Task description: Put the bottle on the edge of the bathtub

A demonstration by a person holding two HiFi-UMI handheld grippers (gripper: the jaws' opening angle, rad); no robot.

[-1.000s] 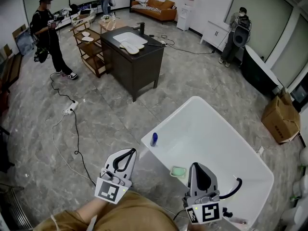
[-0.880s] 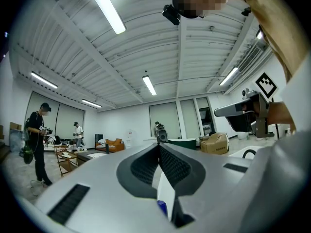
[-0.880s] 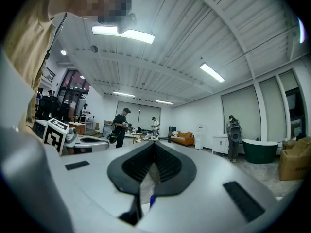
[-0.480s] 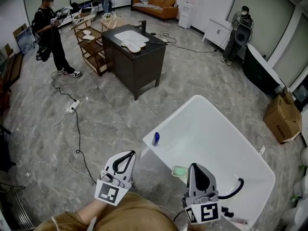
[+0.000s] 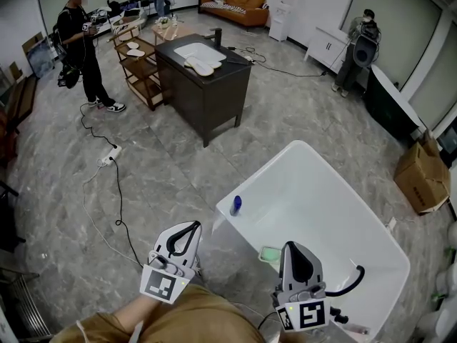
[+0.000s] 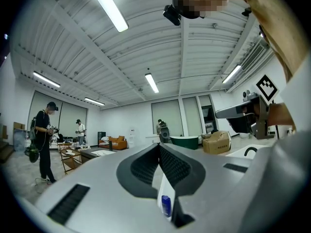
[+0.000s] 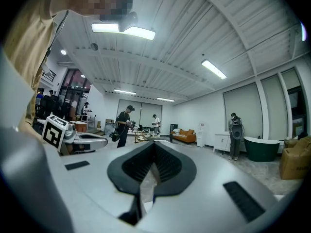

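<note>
a: where's the bottle (image 5: 235, 205)?
b: it stands upright on the near corner of the bathtub (image 5: 321, 199) rim, so it looks placed.
a: and the tools?
b: the left hand-held gripper (image 5: 191, 227) and right hand-held gripper (image 5: 291, 249) have their jaws pressed together on nothing. they're held level near the body, probably because nothing needs carrying.

White bathtub (image 5: 325, 216) on grey floor (image 5: 161, 166); blue bottle (image 5: 235, 205) on its rim
</note>
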